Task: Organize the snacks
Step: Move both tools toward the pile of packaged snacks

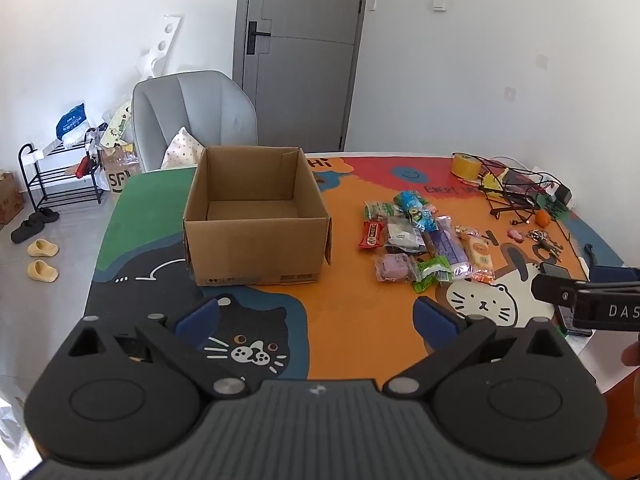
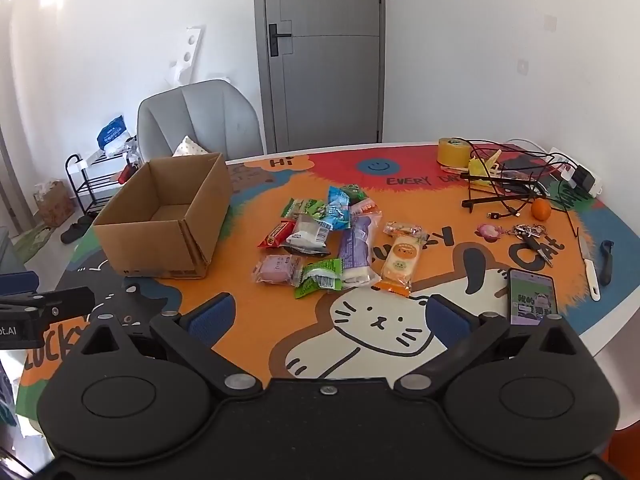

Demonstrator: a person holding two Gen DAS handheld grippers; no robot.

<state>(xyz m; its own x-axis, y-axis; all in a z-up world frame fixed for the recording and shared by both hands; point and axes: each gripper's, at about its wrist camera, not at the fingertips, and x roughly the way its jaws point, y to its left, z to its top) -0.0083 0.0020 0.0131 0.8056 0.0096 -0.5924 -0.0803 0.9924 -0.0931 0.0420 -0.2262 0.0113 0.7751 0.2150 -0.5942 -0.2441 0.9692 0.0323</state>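
- My two claws hover above the near edge of a round table [image 2: 624, 264] covered in a cartoon-cat mat, both tilted down toward the job.
- Left claw [image 1: 316, 320]: spread wide, nothing between its blue pads, aimed at the ground in front of the cardboard box [image 1: 256, 216].
- Right claw [image 2: 330, 318]: spread just as wide and empty, facing the snack pile [image 2: 332, 240].
- The snacks lie in a loose heap near the middle of the table, to the right of the box and apart from it; wrappers overlap, with a red bar [image 2: 277, 234] at the left edge, a pink pack [image 2: 276, 270] and a green packet [image 2: 320, 278] nearest me, and an orange-trimmed pack [image 2: 401, 262] on the right.
- The box stands open and, as far as I can see, empty, so I judge the sorting not yet begun.
- Risk: the wrappers are slick and stacked, so a pinch could catch two at once or slide off a crinkled edge.
- Risk: a phone [image 2: 532, 294] lies just beside my right claw, with keys [image 2: 530, 234], a knife [image 2: 588, 264] and cables [image 2: 508, 184] further right; a wide swing could knock them.
- Risk: the box looks light; a nudge on its rim could push it along the mat.
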